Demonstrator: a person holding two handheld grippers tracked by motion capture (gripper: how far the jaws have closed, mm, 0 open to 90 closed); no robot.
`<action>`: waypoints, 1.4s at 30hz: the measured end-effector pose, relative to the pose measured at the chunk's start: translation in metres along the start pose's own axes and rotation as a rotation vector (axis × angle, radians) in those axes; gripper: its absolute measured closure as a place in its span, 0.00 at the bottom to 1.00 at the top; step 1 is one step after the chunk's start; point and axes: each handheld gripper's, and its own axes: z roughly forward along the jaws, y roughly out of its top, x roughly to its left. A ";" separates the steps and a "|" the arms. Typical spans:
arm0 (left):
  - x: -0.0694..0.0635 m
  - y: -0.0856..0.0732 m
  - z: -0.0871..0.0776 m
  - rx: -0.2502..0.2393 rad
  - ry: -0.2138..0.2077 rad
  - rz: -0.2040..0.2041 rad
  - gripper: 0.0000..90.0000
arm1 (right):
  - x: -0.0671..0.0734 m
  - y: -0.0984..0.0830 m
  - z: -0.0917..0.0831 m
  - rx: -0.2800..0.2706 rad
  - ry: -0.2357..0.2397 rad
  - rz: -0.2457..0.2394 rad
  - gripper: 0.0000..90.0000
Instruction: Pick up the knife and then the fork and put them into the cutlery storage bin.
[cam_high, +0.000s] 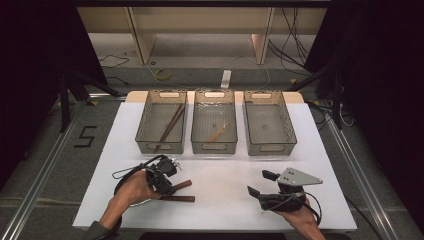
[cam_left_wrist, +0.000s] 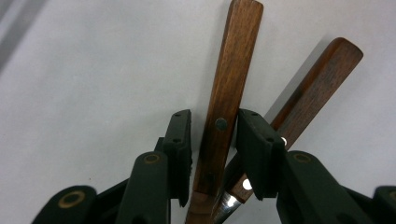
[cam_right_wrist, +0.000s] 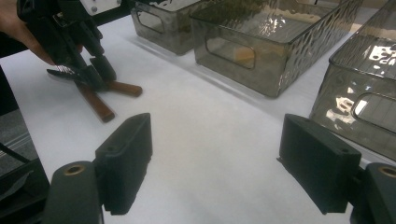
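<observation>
Two wooden-handled knives (cam_left_wrist: 229, 98) lie crossed on the white worktop (cam_high: 225, 175). The left hand-held gripper (cam_left_wrist: 214, 140) straddles one handle lengthwise, its jaws seemingly not yet pressing it. The right hand-held gripper (cam_right_wrist: 215, 158) rests well apart, jaws wide.

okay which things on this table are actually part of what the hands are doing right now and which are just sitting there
In the job:
- left tongs, jaws either side of one handle
- wooden-handled utensil between them
- second wooden-handled utensil crossed under it
- three grey bins, likely targets: left bin, middle bin, right bin

Just lying about:
- right tongs, open, idle
- floor cables
</observation>
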 end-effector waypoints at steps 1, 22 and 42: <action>0.000 0.000 0.000 0.000 0.006 0.001 0.73 | 0.000 0.000 0.000 0.001 0.000 0.000 0.29; 0.002 -0.001 -0.003 -0.015 -0.001 0.012 0.84 | 0.000 0.000 0.000 0.002 0.001 0.000 0.29; -0.022 0.019 -0.026 -0.057 -0.153 0.014 0.85 | 0.017 0.011 0.009 -0.014 0.067 -0.063 0.29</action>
